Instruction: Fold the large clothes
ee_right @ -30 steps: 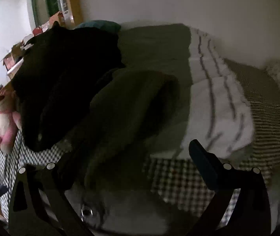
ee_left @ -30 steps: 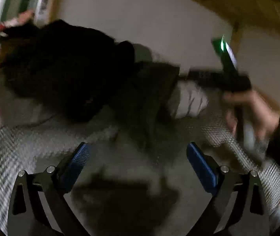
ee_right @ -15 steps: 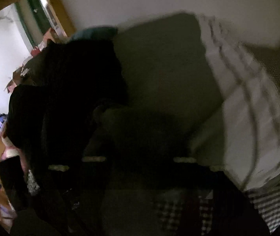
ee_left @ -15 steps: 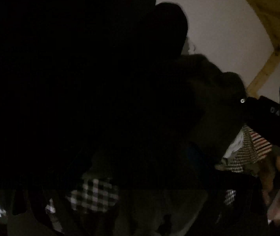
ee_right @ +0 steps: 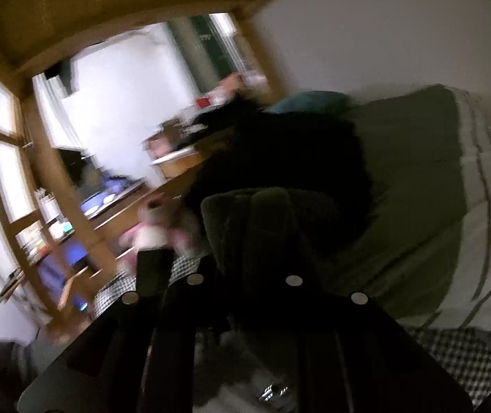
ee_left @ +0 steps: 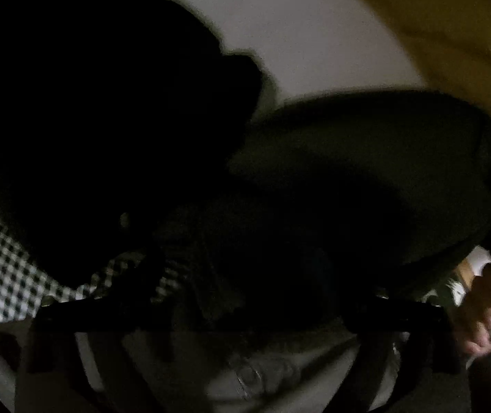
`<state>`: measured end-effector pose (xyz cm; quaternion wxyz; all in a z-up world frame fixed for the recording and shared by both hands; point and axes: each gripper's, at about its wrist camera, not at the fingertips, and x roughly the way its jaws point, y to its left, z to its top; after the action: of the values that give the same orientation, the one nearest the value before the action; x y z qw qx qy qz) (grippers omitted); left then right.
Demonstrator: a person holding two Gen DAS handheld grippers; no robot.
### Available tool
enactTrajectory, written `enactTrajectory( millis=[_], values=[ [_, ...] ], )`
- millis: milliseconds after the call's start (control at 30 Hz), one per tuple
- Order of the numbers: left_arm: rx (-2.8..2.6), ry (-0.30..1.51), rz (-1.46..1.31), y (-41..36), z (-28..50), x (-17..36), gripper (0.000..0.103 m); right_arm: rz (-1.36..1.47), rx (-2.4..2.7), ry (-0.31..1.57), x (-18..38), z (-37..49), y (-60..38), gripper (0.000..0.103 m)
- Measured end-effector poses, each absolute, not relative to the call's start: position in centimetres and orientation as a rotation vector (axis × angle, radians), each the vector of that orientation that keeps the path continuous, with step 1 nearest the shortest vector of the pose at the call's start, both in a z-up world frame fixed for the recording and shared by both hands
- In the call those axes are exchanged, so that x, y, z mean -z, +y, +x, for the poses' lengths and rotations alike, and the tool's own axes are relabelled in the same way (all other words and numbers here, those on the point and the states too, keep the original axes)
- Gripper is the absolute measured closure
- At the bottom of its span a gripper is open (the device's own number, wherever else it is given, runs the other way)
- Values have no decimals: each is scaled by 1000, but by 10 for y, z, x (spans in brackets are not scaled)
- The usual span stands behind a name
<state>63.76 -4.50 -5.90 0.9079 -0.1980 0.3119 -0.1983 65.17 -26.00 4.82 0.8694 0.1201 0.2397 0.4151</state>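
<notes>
The right gripper [ee_right: 262, 213] has its jaws closing on a fold of dark olive fleece [ee_right: 245, 206], the cloth pinched between them and bunched up just ahead of the camera. Behind it, from 12 to 2 o'clock, a black garment [ee_right: 280, 151] lies on an olive blanket [ee_right: 414, 158] on the bed, with a white striped cover [ee_right: 486, 206] at 3 o'clock and a checked sheet [ee_right: 459, 354] at 4 o'clock. A pink plush toy [ee_right: 156, 230] sits at 9 o'clock, just beside the gripper, and wooden shelves [ee_right: 39, 213] fill the far left, blurred.

The left wrist view is very dark. The left gripper [ee_left: 242, 292] shows only as dim black outlines low in the frame; its jaws are opening and stand wide apart, and whether any cloth lies between them cannot be told. The fleece [ee_left: 366, 158] hangs as a dark olive mound from the centre out to 3 o'clock, with the black garment [ee_left: 90, 120] filling 9 to 12 o'clock. The checked sheet [ee_left: 1, 275] shows at 8 o'clock. The right hand [ee_left: 486, 309] is at 4 o'clock
</notes>
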Motion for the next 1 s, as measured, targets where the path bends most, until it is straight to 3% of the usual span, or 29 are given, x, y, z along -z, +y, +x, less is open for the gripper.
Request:
enactTrajectory(
  millis=[167,433,467,500,533,733,900,1000],
  values=[
    [467,590,-353,-22,590,59,7,222,-999,452,-54,583,-278,89],
    [613,569,-347,-1,613,77,8,187,-1019,486,-42,515,-309,88],
    [643,568,-321,-6,615,72,17,192,-1005,492,-39,509,-313,88],
    [710,567,-329,-12,610,69,65,197,-1000,499,-36,507,-315,88],
    [732,576,-336,-13,611,66,93,191,-993,503,-34,501,-317,88],
    [703,495,-244,-14,560,24,93,167,-969,495,-26,485,-326,88],
    [652,502,-95,-8,507,26,89,41,-953,500,-16,450,-319,88],
    [621,570,-31,-7,474,51,72,-129,-914,559,14,419,-296,88]
  ],
)
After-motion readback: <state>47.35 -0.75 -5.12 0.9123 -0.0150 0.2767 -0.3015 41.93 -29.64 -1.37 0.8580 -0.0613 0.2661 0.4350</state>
